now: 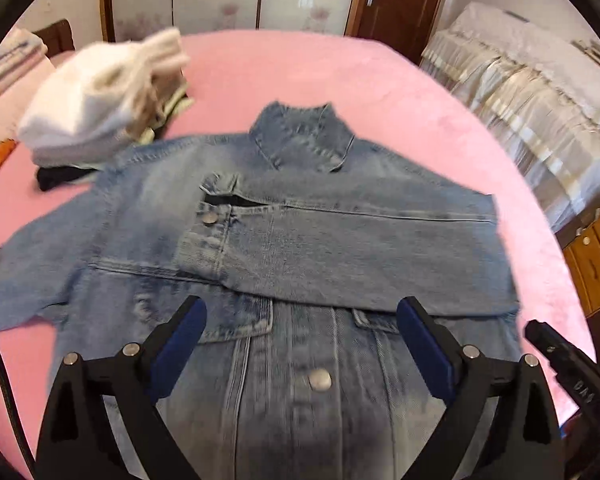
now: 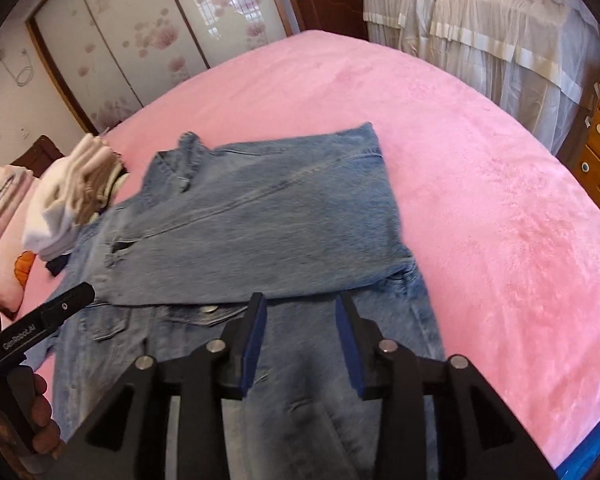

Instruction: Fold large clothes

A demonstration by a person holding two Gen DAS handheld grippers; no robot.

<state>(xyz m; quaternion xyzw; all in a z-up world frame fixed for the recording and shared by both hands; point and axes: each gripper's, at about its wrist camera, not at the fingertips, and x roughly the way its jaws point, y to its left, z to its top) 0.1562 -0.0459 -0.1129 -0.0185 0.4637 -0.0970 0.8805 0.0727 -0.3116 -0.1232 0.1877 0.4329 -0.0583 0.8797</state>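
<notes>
Here, spread flat on the pink bedspread [image 1: 379,80]: a denim jacket [image 1: 300,240], front up, collar [image 1: 303,136] toward the far wardrobe, one sleeve [image 1: 339,248] folded across the chest. Above the jacket's lower front, the left gripper [image 1: 301,316], jaws spread wide, nothing between the blue pads. Beside it, the right gripper [image 2: 301,316], jaws partly apart, likewise holding nothing, over the hem area. Just beyond the jacket's shoulder, a pile of folded clothes [image 1: 96,112].

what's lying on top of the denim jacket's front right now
One sleeve is folded across the denim jacket, its buttoned cuff toward the clothes pile. It hides the chest beneath; the lower front with one button stays visible.
</notes>
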